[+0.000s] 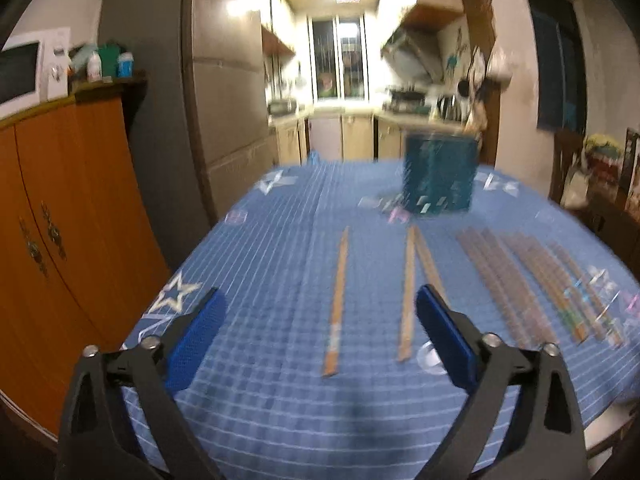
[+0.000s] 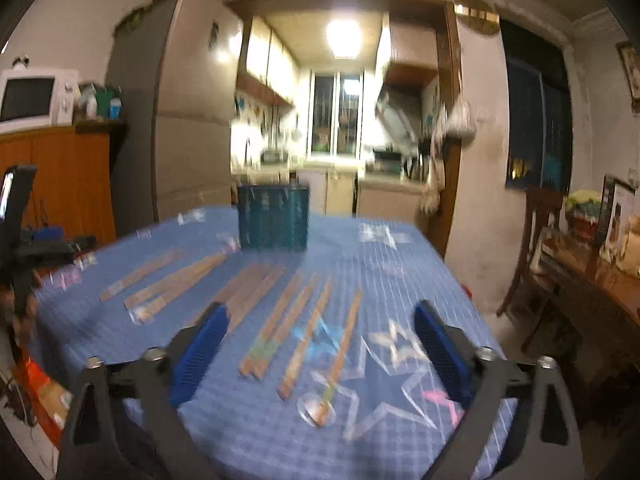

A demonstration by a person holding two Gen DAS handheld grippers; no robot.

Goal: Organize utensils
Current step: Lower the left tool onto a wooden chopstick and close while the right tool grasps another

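Left wrist view: left gripper [image 1: 318,300] spread wide, empty, above chopsticks [image 1: 338,300] flat on tablecloth [image 1: 260,248]. Right gripper [image 2: 320,316] likewise released. Holder [image 1: 438,174] far. Advice: straddle single stick mid-length, pinch squarely.

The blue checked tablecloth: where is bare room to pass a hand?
Free: the left strip beside the single wooden chopstick, and the near edge of the blue checked tablecloth. Crowded: the chopstick rows before the teal mesh holder.
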